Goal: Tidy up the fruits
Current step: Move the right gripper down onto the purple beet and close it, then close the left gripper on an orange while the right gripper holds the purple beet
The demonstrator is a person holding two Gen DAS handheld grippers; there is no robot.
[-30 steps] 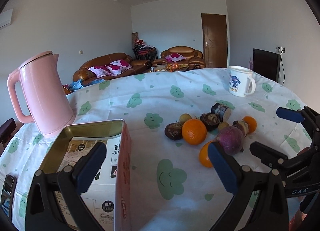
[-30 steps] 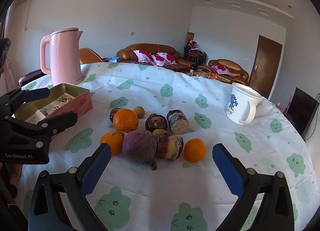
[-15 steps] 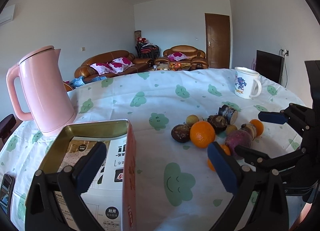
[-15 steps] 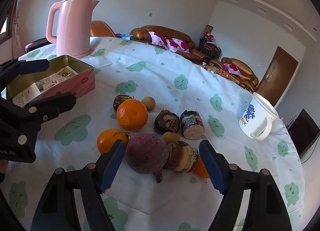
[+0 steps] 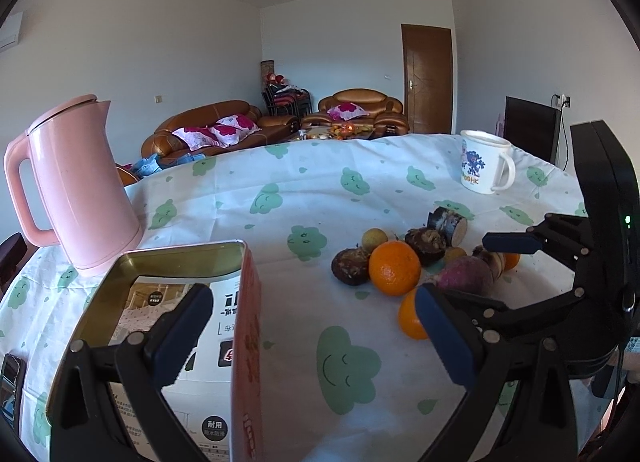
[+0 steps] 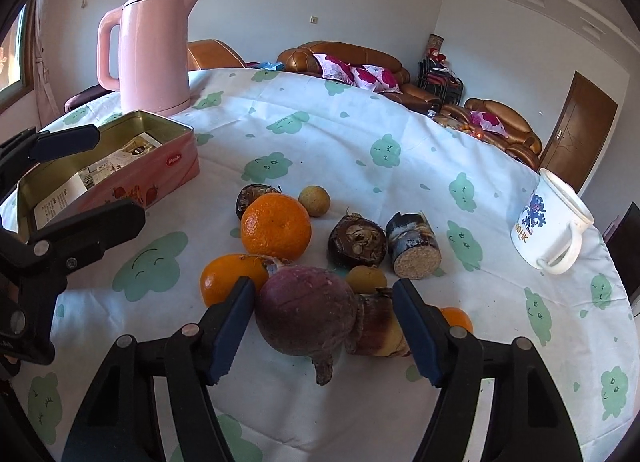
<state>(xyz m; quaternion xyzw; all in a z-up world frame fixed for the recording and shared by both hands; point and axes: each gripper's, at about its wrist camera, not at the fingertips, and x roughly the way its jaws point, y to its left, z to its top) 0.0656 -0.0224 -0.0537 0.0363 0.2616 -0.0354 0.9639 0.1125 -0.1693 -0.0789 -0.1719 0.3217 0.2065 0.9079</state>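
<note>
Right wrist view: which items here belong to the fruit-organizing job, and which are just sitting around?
Part of the job: purple root between the closing right gripper jaws; large orange; smaller orange; pink tin, open; left gripper, open, poised over the tin.

Just lying about: pink kettle; white mug; sofas behind the table.

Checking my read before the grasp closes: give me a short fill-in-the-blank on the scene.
1. The right gripper is closing around the ___ root.
2. The kettle is ___ in colour.
3. The left gripper hovers open above the pink ___.
4. The mug stands ___.

Missing: purple; pink; tin; upright
</note>
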